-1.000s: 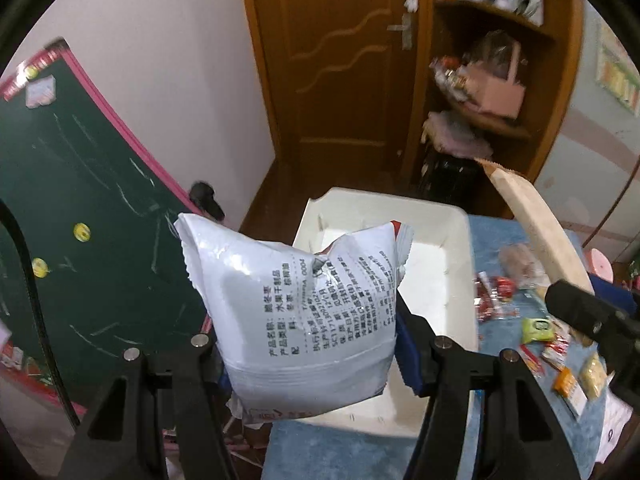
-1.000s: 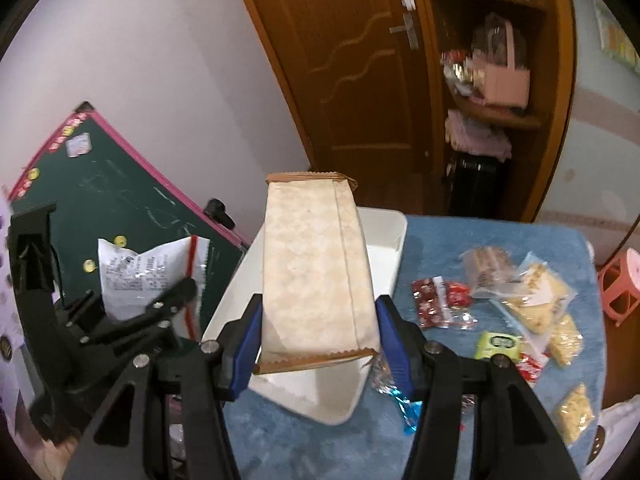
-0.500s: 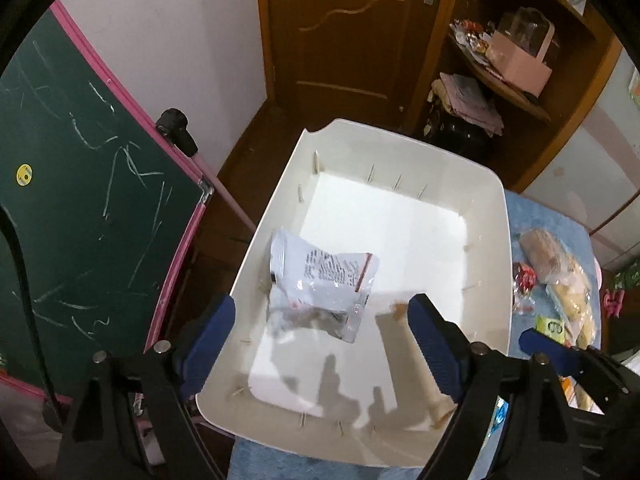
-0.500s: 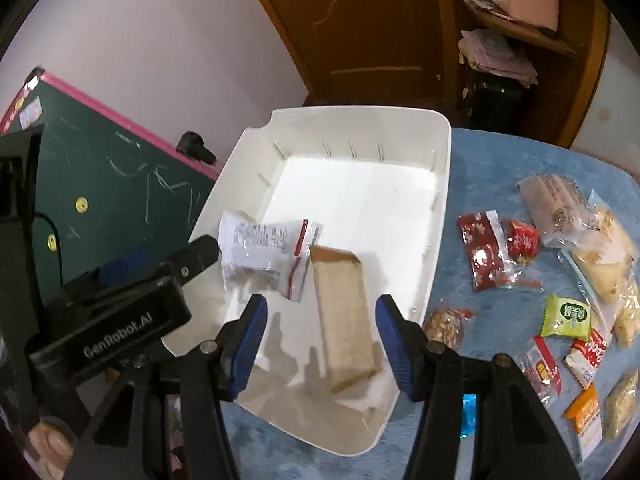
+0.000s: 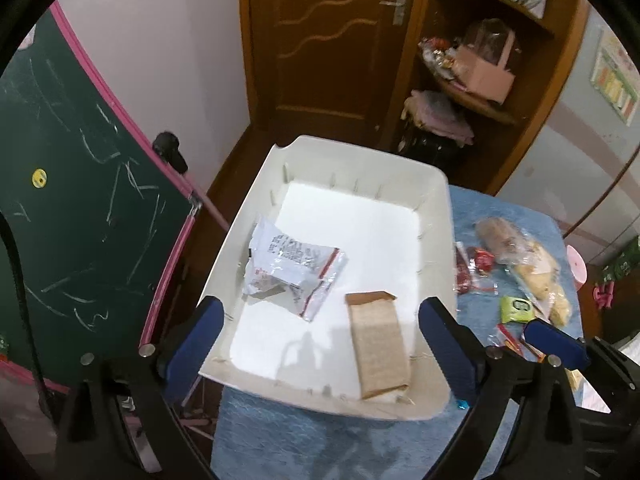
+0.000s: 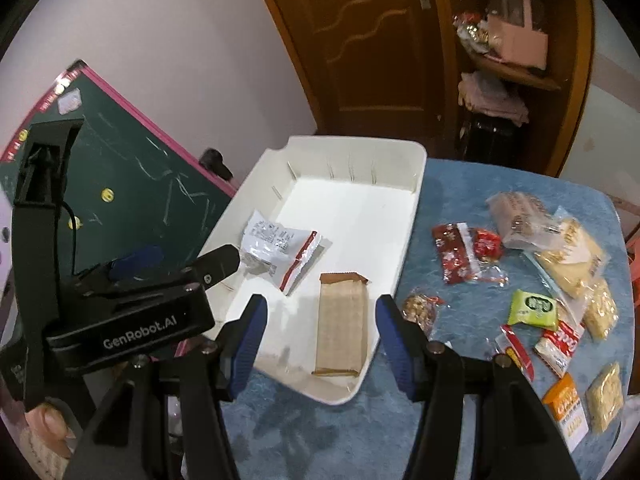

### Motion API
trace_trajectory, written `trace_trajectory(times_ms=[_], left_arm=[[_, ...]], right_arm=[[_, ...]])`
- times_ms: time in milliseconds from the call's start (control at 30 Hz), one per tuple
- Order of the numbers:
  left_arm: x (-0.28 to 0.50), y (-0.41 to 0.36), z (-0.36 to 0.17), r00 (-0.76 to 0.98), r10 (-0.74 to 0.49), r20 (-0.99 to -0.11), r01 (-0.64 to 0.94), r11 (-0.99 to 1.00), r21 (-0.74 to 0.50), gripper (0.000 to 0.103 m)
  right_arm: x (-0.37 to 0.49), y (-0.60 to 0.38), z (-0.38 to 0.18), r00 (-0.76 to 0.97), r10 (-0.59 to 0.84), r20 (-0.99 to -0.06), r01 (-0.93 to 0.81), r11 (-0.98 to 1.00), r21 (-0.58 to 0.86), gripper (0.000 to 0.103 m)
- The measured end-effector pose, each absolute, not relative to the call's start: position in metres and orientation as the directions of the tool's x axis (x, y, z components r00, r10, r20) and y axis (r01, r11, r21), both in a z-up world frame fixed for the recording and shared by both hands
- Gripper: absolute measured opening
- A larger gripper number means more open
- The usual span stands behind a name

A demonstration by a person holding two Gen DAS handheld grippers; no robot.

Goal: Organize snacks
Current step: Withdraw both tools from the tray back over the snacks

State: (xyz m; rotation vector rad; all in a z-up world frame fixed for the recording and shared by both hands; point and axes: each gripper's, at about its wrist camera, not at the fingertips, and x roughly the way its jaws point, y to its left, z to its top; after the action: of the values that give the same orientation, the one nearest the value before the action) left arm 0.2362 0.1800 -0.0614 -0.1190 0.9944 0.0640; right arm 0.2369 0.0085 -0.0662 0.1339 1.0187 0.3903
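Observation:
A white plastic bin [image 5: 436, 200] [image 6: 416, 184] stands on the blue tablecloth. In it lie a white printed snack bag [image 5: 294, 266] [image 6: 278, 250] and a tan wafer pack [image 5: 378, 344] [image 6: 342, 320]. My left gripper [image 5: 320, 344] is open and empty above the bin's near edge. My right gripper [image 6: 320, 340] is open and empty above the wafer pack. The left gripper's body [image 6: 128, 312] shows at the left of the right wrist view. Several loose snack packets [image 6: 532, 308] [image 5: 516, 308] lie on the cloth right of the bin.
A green chalkboard with a pink frame [image 5: 80, 208] [image 6: 120, 176] leans left of the table. A wooden door [image 5: 320, 40] and a corner shelf [image 5: 480, 92] with clutter stand behind. The table's far edge lies just past the bin.
Both grippers opened and let go: the white bag and the tan wafer pack dropped into the bin. Both grippers have since drawn back a little above the bin.

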Motion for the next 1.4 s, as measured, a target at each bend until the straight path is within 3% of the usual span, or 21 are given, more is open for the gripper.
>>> trace_trajectory(times_ms=[533,600,900,1167,1400], left_arm=[[0.138,0.13,0.008,0.613,0.054,-0.788,-0.076,0.997,0.01,0.097],[0.128,0.126,0.015,0.614,0.022,-0.789,-0.059,0.998,-0.018,0.097],[0.092,0.074,0.03,0.624,-0.104,-0.775,0.05,0.994,-0.093,0.097],[0.076,-0.015,0.031,0.614,-0.221,-0.758,0.206,0.972,-0.116,0.097],[0.075,-0.076,0.019,0.619,-0.291,-0.729,0.226,0.956,-0.189,0.097]], right_arm=[[0.15,-0.049,-0.008,0.595,0.357,-0.72,-0.276,0.932,0.235,0.061],[0.139,-0.062,-0.003,0.62,0.351,-0.702,-0.266,0.935,0.234,0.065],[0.084,-0.132,0.01,0.72,0.3,-0.625,-0.225,0.954,0.199,0.066],[0.059,-0.21,0.014,0.774,0.116,-0.623,-0.108,0.993,0.05,0.066],[0.056,-0.274,0.017,0.79,-0.022,-0.612,-0.01,0.999,-0.049,0.066]])
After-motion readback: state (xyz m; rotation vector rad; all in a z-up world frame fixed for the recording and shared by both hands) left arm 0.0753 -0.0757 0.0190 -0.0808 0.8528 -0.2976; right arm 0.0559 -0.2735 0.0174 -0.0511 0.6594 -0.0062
